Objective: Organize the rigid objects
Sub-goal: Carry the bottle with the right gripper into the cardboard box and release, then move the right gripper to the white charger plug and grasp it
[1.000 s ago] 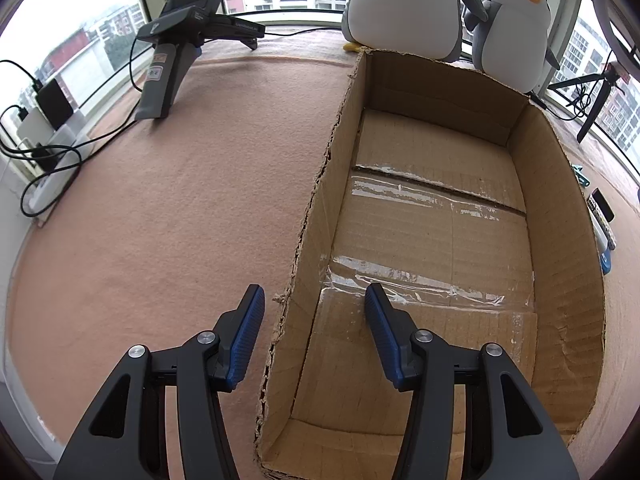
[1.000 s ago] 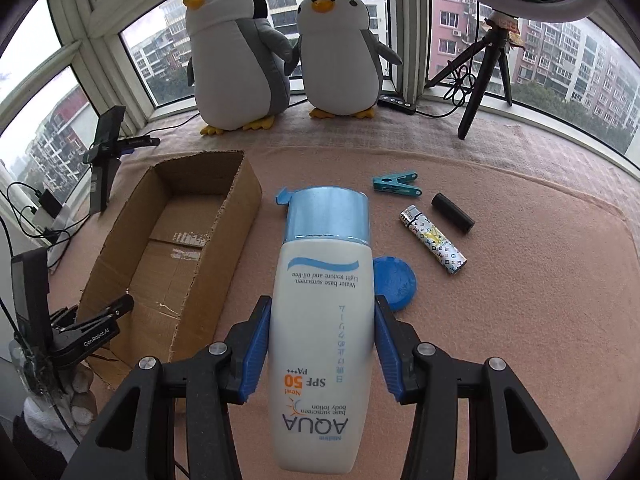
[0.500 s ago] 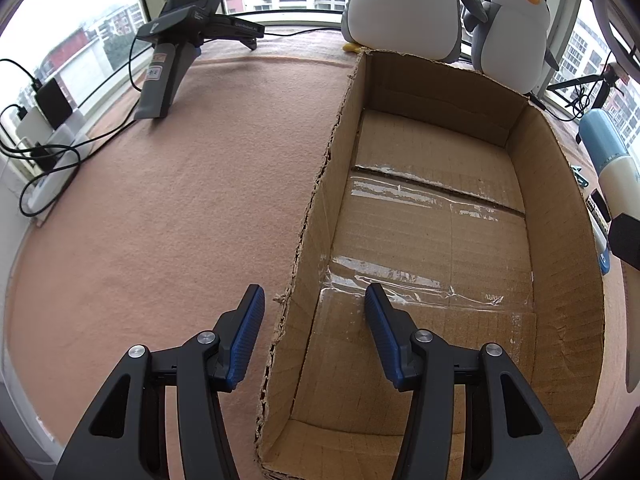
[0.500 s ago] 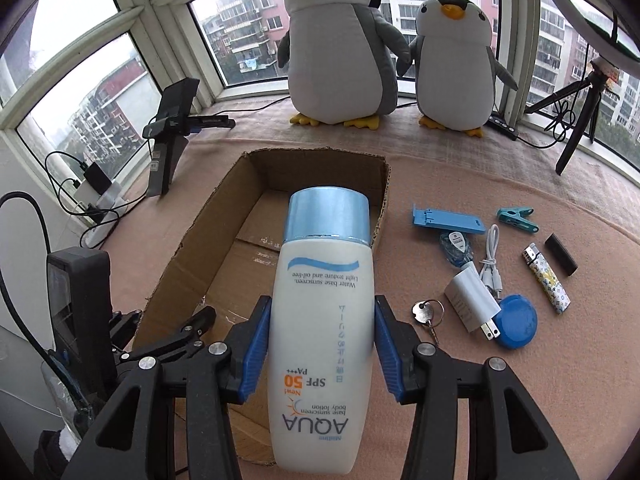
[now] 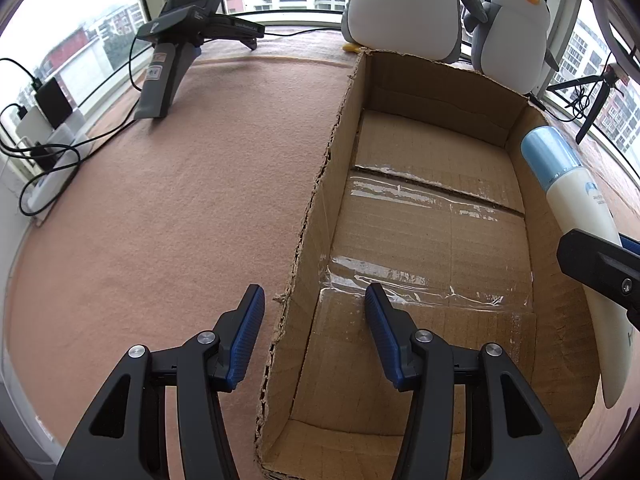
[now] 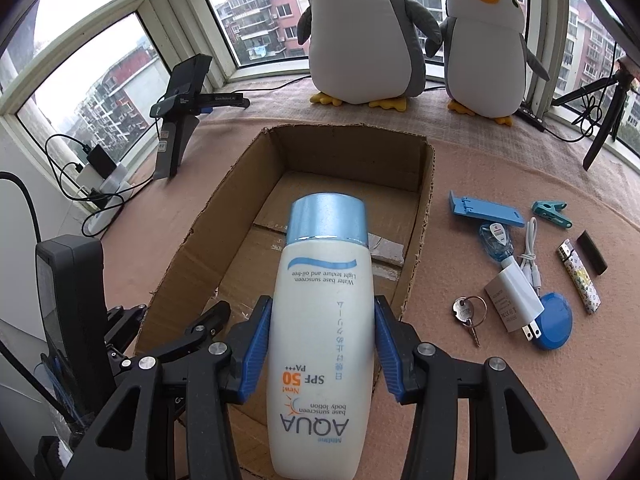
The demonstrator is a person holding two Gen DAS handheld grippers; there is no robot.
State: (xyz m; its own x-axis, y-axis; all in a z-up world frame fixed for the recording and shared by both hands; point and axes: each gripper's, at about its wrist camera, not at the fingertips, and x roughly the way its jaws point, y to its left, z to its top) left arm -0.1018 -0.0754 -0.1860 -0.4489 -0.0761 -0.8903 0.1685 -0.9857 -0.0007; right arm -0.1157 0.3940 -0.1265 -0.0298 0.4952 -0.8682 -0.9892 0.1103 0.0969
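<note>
- My right gripper (image 6: 323, 336) clamps the sunscreen bottle (image 6: 320, 336), blue cap forward, above the cardboard box (image 6: 224, 216).
- My left gripper (image 5: 314, 320) gapes wide, straddling the box's left wall.
- 2 plush penguins (image 6: 360, 32) stand behind.

Soft, even overcast daylight came through the windows (image 6: 264, 12) behind, sky blown out white at upper left, shadows faint and diffuse, glare glinted off tape (image 5: 404, 276) in the box, strong fisheye bending and dark vignetted corners, focus sharp throughout.
</note>
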